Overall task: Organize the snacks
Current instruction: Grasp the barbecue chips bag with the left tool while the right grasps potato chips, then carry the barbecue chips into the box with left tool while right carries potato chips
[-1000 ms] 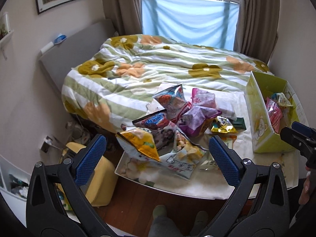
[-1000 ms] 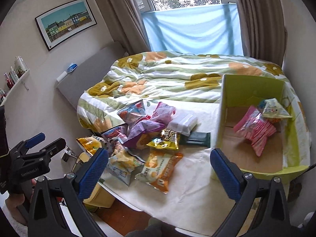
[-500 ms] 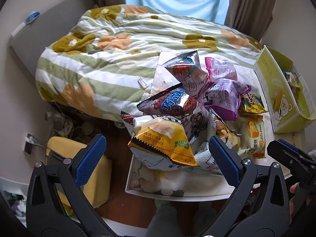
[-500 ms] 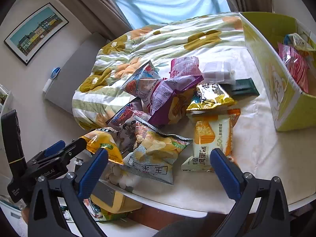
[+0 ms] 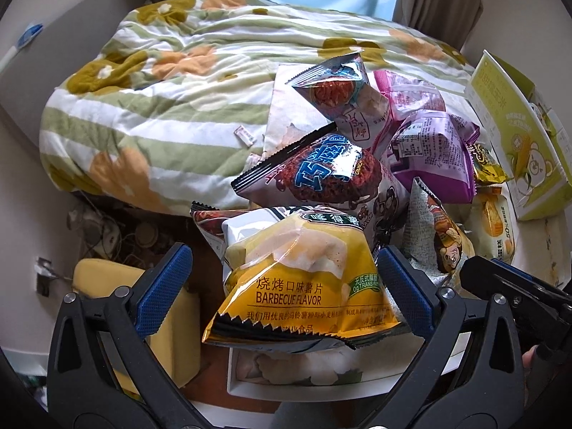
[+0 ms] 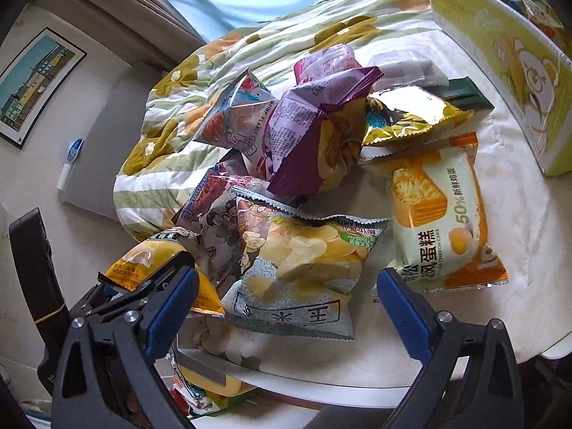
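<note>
Left wrist view: the left gripper [image 5: 284, 282] stood with its jaws wide apart on either side of the yellow barbecue chip bag [image 5: 304, 282], which filled the lower centre of the frame; the blue pads did not appear to press on it. Above this bag the snack pile rose toward the upper right: a dark bag with blue lettering [image 5: 321, 173], a silver shrimp-flake bag [image 5: 343, 96] and a purple bag [image 5: 432, 153]. The green carton [image 5: 518, 132] stood at the right edge, and the flowered quilt [image 5: 161, 107] on the bed filled the upper left.

Right wrist view: the right gripper [image 6: 286, 293] had jaws apart, having just begun to close slightly; the pale potato-chip bag [image 6: 300, 268] lay between them, lower centre, unclamped. To its right lay the orange chiffon-cake packet [image 6: 439, 218] flat on the white bench [image 6: 518, 286]; a gold packet [image 6: 411, 114] sat above it. The green carton occupied the upper right corner, with a dark green bar [image 6: 468, 94] near its base. At lower left the left gripper appeared beside the yellow bag.
</note>
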### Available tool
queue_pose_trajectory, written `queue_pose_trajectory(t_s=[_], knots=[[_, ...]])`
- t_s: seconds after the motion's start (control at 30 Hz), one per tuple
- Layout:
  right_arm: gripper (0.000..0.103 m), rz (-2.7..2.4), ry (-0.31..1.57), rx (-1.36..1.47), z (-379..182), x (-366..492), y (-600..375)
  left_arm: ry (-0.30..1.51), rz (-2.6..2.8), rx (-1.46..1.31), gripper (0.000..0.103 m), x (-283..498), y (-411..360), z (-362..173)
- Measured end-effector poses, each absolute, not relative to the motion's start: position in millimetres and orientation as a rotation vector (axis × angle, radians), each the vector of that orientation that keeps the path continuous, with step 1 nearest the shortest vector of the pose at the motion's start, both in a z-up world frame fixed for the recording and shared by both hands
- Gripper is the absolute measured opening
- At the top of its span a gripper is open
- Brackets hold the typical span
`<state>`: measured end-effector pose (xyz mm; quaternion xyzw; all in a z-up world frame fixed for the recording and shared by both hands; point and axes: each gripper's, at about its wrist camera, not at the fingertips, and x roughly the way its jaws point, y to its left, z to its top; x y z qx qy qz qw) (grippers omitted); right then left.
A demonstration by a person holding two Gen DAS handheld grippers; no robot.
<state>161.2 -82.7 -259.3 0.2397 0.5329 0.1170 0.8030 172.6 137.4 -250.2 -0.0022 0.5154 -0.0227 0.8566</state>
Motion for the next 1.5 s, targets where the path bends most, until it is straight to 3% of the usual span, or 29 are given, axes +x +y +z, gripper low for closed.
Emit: queue_pose_trajectory(t_s=[0.13,0.53,1.0,1.03,1.07,1.17,1.5], knots=[[0.095,0.246,1.162,0.540,-267,167,-78,1.094,-0.099,-0.019,0.083,173,137,-255],[0.094,0.191,1.223,0.544,-285,172,-75,1.068,-0.124,0.073,0.070,159,130,-253],[0.094,0.240,1.265,0.541,-311,174,-70,1.057,-0.121,0.028,0.068,135,134,-240],[0.091,0.246,1.272,0.535,-312,174,-70,1.052,-0.115,0.026,0.068,133,135,-238],[0.080,0.261,1.276,0.529,-312,175,-68,1.047,-0.106,0.025,0.068,131,135,-236],[0.070,0.283,1.267,0.492,-305,174,-63,1.032,-0.084,0.008,0.068,124,140,-226],[0.066,0.339,1.178,0.432,-252,159,-61,0.925,-0.062,-0.007,0.068,107,143,-165]])
